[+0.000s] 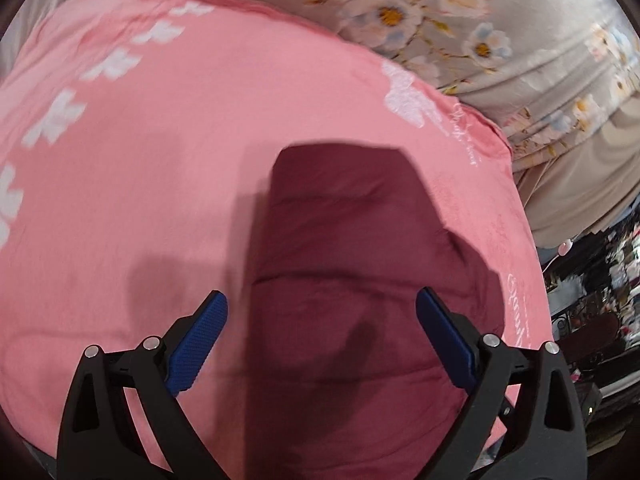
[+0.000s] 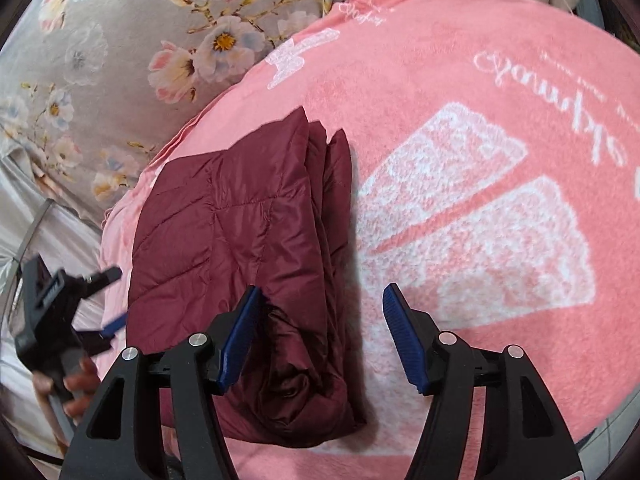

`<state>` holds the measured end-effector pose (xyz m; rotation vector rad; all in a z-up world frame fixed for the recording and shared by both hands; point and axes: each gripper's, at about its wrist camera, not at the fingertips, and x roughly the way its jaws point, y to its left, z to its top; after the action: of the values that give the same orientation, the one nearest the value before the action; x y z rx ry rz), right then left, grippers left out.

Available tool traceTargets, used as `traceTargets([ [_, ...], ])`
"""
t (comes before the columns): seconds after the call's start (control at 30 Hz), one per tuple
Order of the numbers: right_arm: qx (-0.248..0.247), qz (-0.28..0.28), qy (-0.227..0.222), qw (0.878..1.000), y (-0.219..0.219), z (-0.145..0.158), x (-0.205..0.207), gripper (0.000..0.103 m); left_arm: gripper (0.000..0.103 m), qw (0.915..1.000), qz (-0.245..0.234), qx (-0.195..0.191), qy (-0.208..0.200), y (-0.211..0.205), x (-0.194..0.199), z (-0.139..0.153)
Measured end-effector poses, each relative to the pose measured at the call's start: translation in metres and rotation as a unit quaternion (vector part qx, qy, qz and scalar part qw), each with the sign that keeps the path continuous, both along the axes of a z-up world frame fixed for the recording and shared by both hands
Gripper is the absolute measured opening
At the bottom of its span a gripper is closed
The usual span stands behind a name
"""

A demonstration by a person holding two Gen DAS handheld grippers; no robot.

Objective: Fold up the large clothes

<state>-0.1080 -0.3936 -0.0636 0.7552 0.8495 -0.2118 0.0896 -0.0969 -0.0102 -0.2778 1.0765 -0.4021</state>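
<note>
A maroon quilted jacket (image 2: pixel 236 232) lies folded into a compact block on a pink blanket (image 2: pixel 460 80); it also shows in the left wrist view (image 1: pixel 352 272). My left gripper (image 1: pixel 322 308) is open and empty, hovering over the jacket. It shows at the left edge of the right wrist view (image 2: pixel 110 300), held by a hand at the jacket's left side. My right gripper (image 2: pixel 322 308) is open and empty above the jacket's right folded edge.
The pink blanket (image 1: pixel 140 140) with white prints covers a bed with a grey floral sheet (image 2: pixel 100 60), which also shows in the left wrist view (image 1: pixel 500 32). Cluttered furniture (image 1: pixel 592 312) stands past the bed's right edge.
</note>
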Motion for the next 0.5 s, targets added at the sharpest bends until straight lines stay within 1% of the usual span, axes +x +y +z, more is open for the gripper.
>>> traceTargets([
  [0.1,0.022,-0.001,0.005,1.000,0.000,-0.008,0.006,0.065,0.093,0.9969,-0.004,-0.053,0.059,0.013,-0.004,-0.031],
  [0.2,0.046,-0.002,0.008,0.999,0.000,-0.014,0.013,0.066,0.093,0.9911,-0.019,-0.091,0.094,0.010,-0.009,-0.050],
  [0.3,0.084,0.005,0.004,0.996,0.000,-0.023,0.019,0.067,0.093,0.9832,-0.034,-0.132,0.122,0.006,-0.010,-0.065],
  [0.37,0.102,0.006,0.001,0.995,0.001,-0.027,0.022,0.067,0.093,0.9787,-0.034,-0.152,0.134,0.006,-0.008,-0.072],
  [0.43,0.100,0.009,-0.002,0.995,0.002,-0.028,0.027,0.067,0.093,0.9734,-0.035,-0.172,0.148,0.005,-0.005,-0.078],
  [0.5,0.097,0.011,-0.004,0.995,0.004,-0.027,0.031,0.067,0.094,0.9703,-0.036,-0.184,0.153,0.004,-0.003,-0.082],
])
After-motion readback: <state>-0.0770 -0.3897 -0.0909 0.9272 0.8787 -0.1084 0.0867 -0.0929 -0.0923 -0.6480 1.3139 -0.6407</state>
